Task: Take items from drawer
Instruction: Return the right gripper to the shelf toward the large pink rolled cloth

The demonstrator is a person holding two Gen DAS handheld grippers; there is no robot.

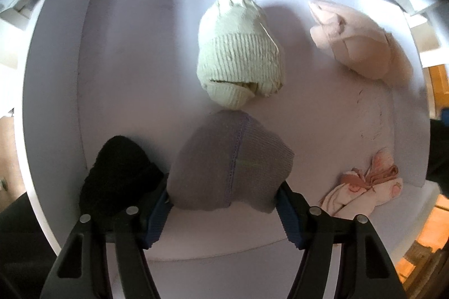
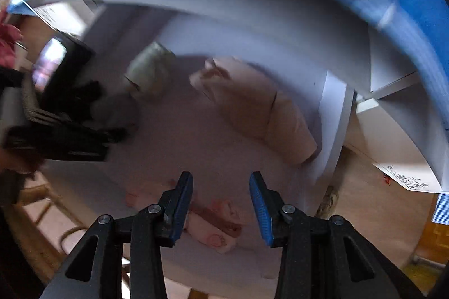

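- While the white drawer (image 1: 50, 108) lies open below, five soft bundles are seen on its floor from the left wrist view.
- Far left, a black sock bundle (image 1: 118, 172) is pressed against the drawer's left wall, just beside the left gripper's outer side.
- Next along, a grey knitted bundle (image 1: 230, 167) is pinched between the blue pads of the left gripper (image 1: 224, 200), one pad touching each flank.
- Above it, a pale green ribbed bundle (image 1: 238, 52) is seen, nearly touching the grey one.
- Further right, a beige bundle (image 1: 362, 40) is lodged near the back right corner.
- Bottom right, a pink patterned bundle (image 1: 364, 192) is found near the front wall.
- Over in the blurred right wrist view, the right gripper (image 2: 221, 203) is held above the drawer with its fingers (image 2: 182, 203) spread and nothing between them.
- Directly beneath that gap, the pink patterned bundle (image 2: 216, 226) is seen; contact is not made.
- To the left there, the other gripper's dark body (image 2: 56, 113) is glimpsed.
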